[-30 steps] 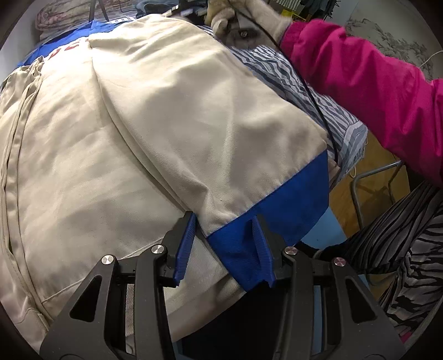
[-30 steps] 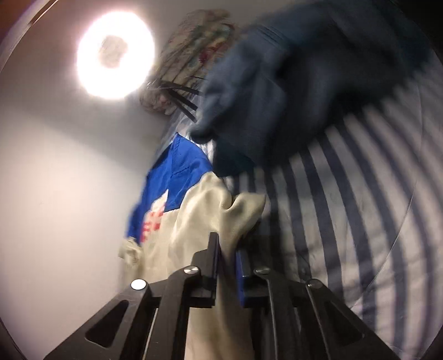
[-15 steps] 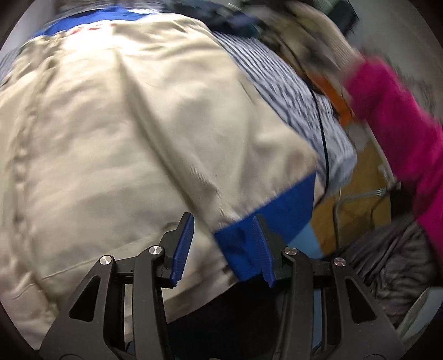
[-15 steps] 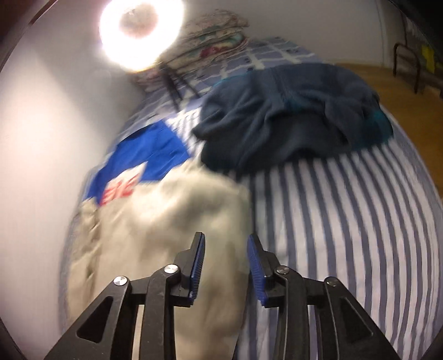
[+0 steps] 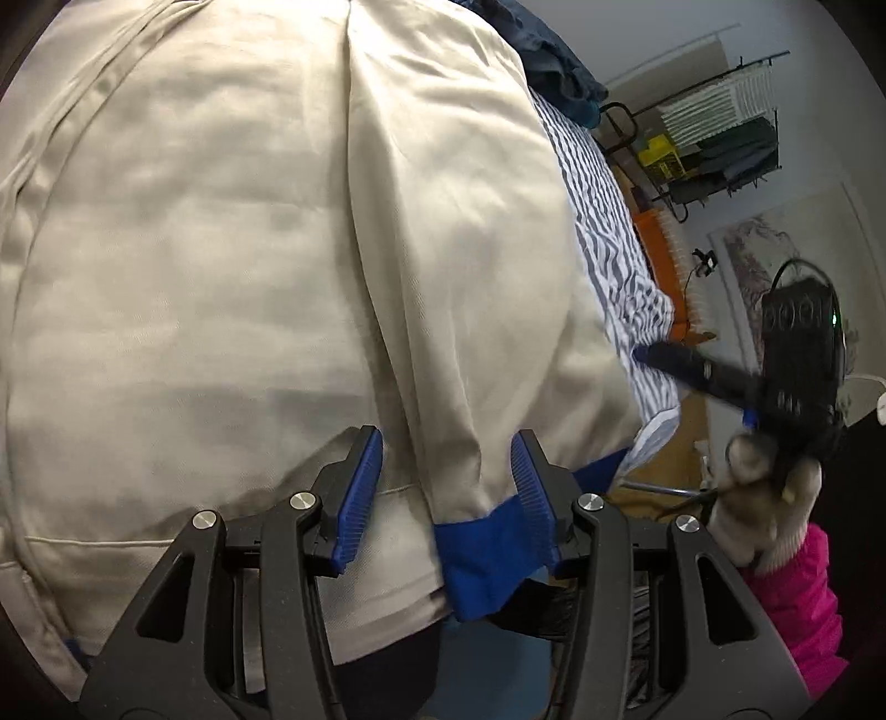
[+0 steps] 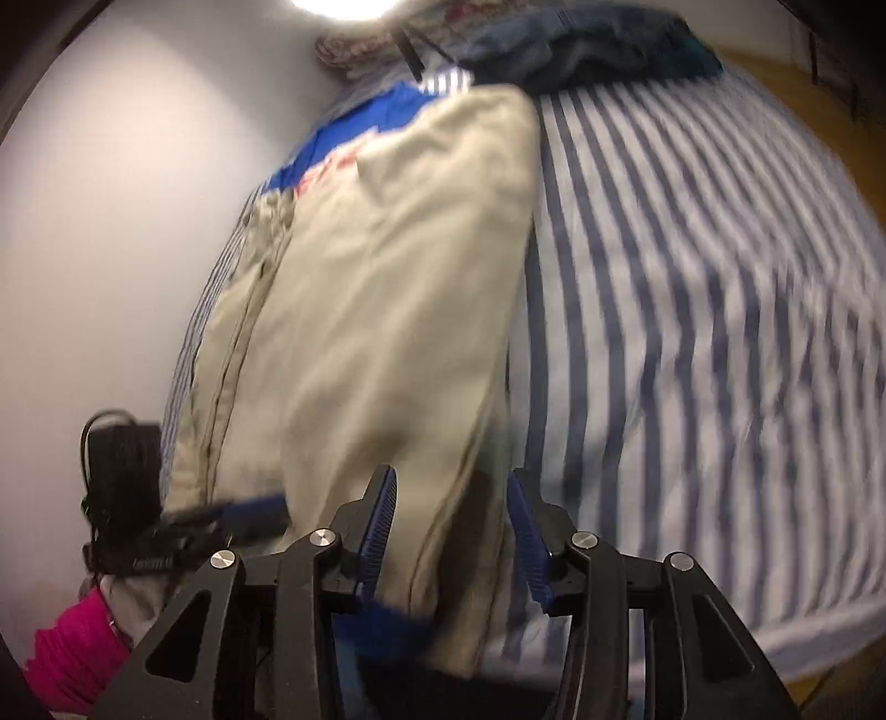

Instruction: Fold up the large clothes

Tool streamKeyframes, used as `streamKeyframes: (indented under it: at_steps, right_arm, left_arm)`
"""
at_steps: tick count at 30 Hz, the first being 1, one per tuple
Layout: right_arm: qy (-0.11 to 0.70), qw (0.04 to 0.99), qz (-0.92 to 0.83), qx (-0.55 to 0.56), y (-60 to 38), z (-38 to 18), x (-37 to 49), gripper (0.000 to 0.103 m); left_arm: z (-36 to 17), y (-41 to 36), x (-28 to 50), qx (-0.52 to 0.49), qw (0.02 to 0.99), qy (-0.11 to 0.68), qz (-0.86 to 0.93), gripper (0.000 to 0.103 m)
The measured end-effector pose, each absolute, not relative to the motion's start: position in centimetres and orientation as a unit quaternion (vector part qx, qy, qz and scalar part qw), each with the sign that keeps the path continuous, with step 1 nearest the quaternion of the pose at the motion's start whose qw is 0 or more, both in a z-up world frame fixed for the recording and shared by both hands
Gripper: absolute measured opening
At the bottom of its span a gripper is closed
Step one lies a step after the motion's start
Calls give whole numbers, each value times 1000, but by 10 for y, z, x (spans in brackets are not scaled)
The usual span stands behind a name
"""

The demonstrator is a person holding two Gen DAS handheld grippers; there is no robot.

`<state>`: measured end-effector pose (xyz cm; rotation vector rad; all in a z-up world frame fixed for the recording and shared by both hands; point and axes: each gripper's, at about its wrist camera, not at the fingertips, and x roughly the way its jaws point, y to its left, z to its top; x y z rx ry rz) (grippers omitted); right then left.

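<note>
A large cream garment (image 5: pixel 232 266) with blue trim lies spread on the striped bed; it also shows in the right wrist view (image 6: pixel 387 310). Its folded-over flap ends in a blue cuff (image 5: pixel 487 548) near the bed's near edge. My left gripper (image 5: pixel 446 498) is open, its jaws on either side of the flap's lower edge. My right gripper (image 6: pixel 451 526) is open, jaws wide over the garment's near end. The right gripper also shows at the right of the left wrist view (image 5: pixel 736 382), held by a gloved hand.
A dark blue garment (image 6: pixel 581 44) is piled at the far end of the striped sheet (image 6: pixel 692 277). A wall (image 6: pixel 111 221) runs along the bed's left side. A metal rack (image 5: pixel 714 138) and an orange bin (image 5: pixel 659 249) stand beyond the bed.
My right gripper opened, let go of the cream cloth at the far end and swung back to the near end. My left gripper stayed open and shifted along the flap.
</note>
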<state>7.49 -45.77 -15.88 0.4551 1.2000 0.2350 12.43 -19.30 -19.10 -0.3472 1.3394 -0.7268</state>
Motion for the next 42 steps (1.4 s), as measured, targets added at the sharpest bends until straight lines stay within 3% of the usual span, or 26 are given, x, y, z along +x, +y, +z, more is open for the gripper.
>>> streamKeyframes:
  at_steps: [1, 3, 6, 7, 8, 11, 15, 17, 19, 21, 22, 23, 26, 29, 34, 37, 38, 40, 42]
  right_arm:
    - [561, 788, 118, 223, -456, -166, 67, 45]
    - [567, 782, 133, 223, -448, -178, 59, 45]
    - [581, 785, 131, 170, -432, -191, 55, 41]
    - [583, 785, 130, 164, -429, -192, 54, 29]
    - [580, 784, 135, 176, -428, -191, 56, 9]
    - [537, 778, 182, 272, -437, -165, 53, 7]
    - [529, 796, 169, 239, -437, -157, 51, 11]
    - [537, 791, 168, 239, -437, -172, 50, 36]
    - [546, 785, 177, 233, -431, -182, 49, 51]
    - [553, 785, 185, 212, -425, -187, 47, 51]
    - [566, 780, 184, 192, -419, -192, 49, 42]
    - [574, 777, 185, 181, -415, -195, 48, 21]
    - [571, 770, 201, 200, -415, -186, 40, 6]
    - [542, 781, 211, 229, -432, -163, 37, 5]
    - [618, 744, 147, 208, -439, -209, 31, 5]
    - [608, 756, 158, 183, -437, -194, 26, 5]
    - [606, 760, 154, 178, -437, -188, 23, 6]
    - [592, 772, 155, 171, -445, -177, 15, 10]
    - [563, 792, 160, 176, -451, -167, 11, 34]
  left_arm:
    - [-191, -193, 121, -153, 714, 599, -327, 46]
    - [-193, -195, 119, -153, 712, 601, -330, 23]
    - [-197, -200, 114, -142, 714, 601, -331, 11]
    - [-196, -201, 113, -137, 717, 598, -332, 8]
    - [-192, -201, 111, -139, 718, 595, -332, 5]
    - [-181, -197, 110, -163, 719, 584, -341, 4]
    - [-187, -201, 108, -134, 729, 584, -330, 4]
    - [-197, -198, 111, -144, 726, 591, -322, 4]
    - [-199, -198, 113, -151, 725, 591, -319, 4]
    - [-200, -199, 113, -147, 727, 589, -320, 4]
    - [-200, -200, 113, -143, 728, 588, -321, 4]
    - [-199, -201, 114, -144, 728, 588, -321, 4]
    - [-193, -192, 108, -166, 722, 585, -329, 4]
    - [-194, -195, 106, -143, 731, 581, -328, 4]
    - [-193, -202, 101, -121, 741, 575, -324, 4]
    - [-182, -204, 99, -108, 752, 566, -321, 5]
    - [-179, -203, 98, -105, 755, 563, -320, 9]
    - [-165, -198, 93, -106, 768, 546, -318, 11]
    - [-150, -200, 89, -93, 783, 522, -325, 11]
